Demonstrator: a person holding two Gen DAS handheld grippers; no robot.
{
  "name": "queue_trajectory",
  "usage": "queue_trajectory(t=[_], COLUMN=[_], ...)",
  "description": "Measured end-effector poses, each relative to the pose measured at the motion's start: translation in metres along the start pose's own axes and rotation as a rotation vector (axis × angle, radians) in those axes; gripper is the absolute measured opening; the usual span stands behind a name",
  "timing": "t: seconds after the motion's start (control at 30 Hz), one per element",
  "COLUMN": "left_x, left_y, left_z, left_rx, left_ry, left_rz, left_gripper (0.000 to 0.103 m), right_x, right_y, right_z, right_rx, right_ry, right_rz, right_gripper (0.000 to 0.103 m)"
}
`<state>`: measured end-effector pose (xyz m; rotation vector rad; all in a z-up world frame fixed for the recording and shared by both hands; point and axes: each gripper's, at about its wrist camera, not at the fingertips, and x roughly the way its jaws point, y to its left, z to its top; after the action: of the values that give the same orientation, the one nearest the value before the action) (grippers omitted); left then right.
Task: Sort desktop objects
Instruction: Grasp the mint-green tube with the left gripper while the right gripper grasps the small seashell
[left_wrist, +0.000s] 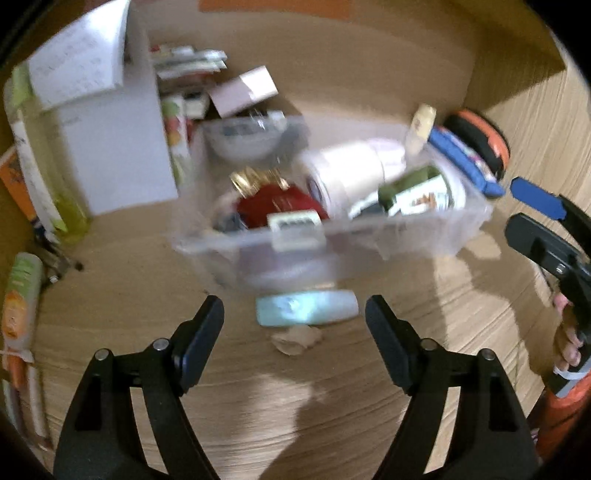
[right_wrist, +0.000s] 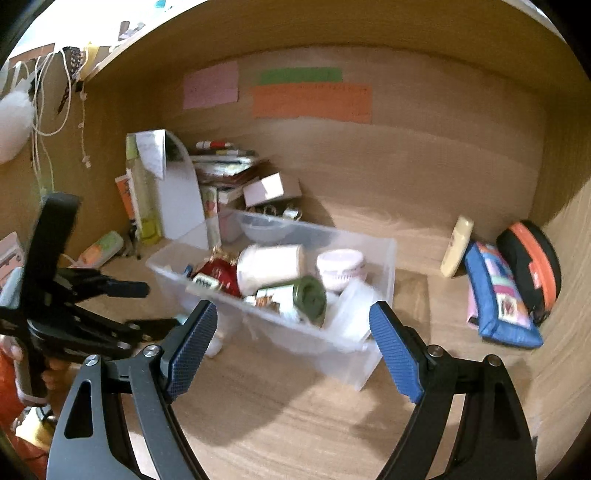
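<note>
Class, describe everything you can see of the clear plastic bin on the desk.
The clear plastic bin is a lidless rectangular tub with see-through, frosted-looking walls, standing upright on the wooden desk. It is crowded with things: a red item with gold trim, white jars, and a green-capped bottle lying on its side. A pale tube lies on the desk at its near wall. Neither gripper touches it.

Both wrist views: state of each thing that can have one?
Left gripper: open, empty.
Right gripper: open, empty.
Clear plastic bin: lidless, filled with items.
Green-capped bottle: lying on its side in the bin.
Pale mint tube: lying on the desk, outside the bin.
Blue patchwork pouch: leaning, closed.
</note>
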<state>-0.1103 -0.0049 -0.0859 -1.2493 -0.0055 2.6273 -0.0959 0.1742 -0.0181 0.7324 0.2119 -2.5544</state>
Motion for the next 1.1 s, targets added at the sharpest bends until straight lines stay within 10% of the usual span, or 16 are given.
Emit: queue_trajectory(t=[0.37, 1.1], left_x=[0.035, -0.038], left_y=[-0.018, 0.043], left_z=[-0.002, -0.027], left_rx=[-0.036, -0.106], left_ry=[0.078, -0.127], left_rz=[0.061, 0.064], left_gripper=[0.077, 0.073], right_x=[0.001, 0.053], right_y=[-0.012, 0.056], right_z=[-0.023, -0.027], right_rx=[0.024, -0.075], right_ry=[0.045, 0.242], right_rz=[0.04, 0.156], right_gripper=[0.082, 0.082])
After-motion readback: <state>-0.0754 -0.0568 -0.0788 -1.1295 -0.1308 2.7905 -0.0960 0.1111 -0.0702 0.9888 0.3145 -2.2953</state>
